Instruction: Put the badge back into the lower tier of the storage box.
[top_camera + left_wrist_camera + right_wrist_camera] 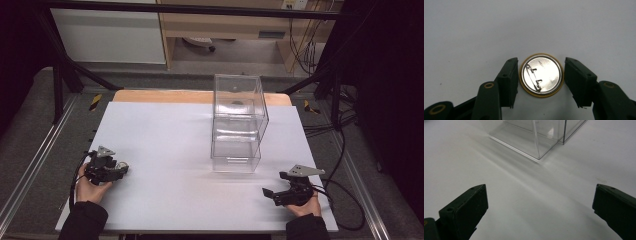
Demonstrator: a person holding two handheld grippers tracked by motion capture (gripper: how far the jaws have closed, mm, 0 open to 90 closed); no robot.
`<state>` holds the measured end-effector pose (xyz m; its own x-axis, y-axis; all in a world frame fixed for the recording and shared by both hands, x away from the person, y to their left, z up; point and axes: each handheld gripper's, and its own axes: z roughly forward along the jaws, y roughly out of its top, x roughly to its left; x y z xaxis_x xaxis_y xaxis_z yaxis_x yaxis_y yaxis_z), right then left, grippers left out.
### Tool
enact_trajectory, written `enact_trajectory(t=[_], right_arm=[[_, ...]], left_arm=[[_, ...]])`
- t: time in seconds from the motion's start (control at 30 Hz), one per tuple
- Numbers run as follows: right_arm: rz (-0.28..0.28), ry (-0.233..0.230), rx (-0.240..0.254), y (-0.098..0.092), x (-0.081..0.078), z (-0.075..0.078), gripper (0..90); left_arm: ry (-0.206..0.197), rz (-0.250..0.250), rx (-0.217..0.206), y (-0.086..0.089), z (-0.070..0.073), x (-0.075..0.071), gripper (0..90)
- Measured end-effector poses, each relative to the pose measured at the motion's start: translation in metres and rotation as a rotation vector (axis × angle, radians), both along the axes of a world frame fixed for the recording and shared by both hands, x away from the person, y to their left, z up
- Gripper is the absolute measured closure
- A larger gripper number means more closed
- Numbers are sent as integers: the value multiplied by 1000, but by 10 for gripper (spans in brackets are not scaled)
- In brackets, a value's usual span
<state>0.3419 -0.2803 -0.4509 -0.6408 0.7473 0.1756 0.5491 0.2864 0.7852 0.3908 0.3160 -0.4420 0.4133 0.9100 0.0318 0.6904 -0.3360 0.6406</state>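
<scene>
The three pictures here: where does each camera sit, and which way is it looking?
High view: above the table, looking forward and down; both hands, left gripper, right gripper.
Left gripper view: down between its jaws at a pin badge.
Right gripper view: along open jaws toward the clear box.
Shared: high and right views show the box.

White table top (165,150), wooden strip (160,96) along its far edge. Clear plastic box stack (237,122) stands right of centre. Round pin badge (541,75) lies face down near the left edge, silver back and pin clasp up.
</scene>
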Motion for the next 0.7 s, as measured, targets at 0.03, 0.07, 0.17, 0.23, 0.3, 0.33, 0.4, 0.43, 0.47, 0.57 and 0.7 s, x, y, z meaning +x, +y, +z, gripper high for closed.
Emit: enact_trajectory(t=[0.03,0.07,0.17,0.23,0.3,0.33,0.4,0.43,0.47,0.57,0.7], right_arm=[[-1,0,0,0,0,0,7],[-1,1,0,0,0,0,7],[-1,0,0,0,0,0,7],[-1,0,0,0,0,0,7],[-1,1,1,0,0,0,7],[-1,1,1,0,0,0,7],[-1,1,1,0,0,0,7],[-1,1,1,0,0,0,7],[-1,1,1,0,0,0,7],[-1,2,-1,0,0,0,7],[-1,2,0,0,0,0,7]], left_arm=[[0,0,1,0,0,0,457],[0,1,3,0,0,0,458],[0,2,0,0,0,0,458],[1,3,-2,0,0,0,458],[-1,3,-1,0,0,0,458],[-1,4,-2,0,0,0,458],[-2,5,-7,1,-1,0,458],[-3,7,-7,1,-1,0,458],[-3,8,-7,1,-1,0,458],[-3,8,-9,1,-1,-1,460],[-5,8,-10,1,-1,-1,462]])
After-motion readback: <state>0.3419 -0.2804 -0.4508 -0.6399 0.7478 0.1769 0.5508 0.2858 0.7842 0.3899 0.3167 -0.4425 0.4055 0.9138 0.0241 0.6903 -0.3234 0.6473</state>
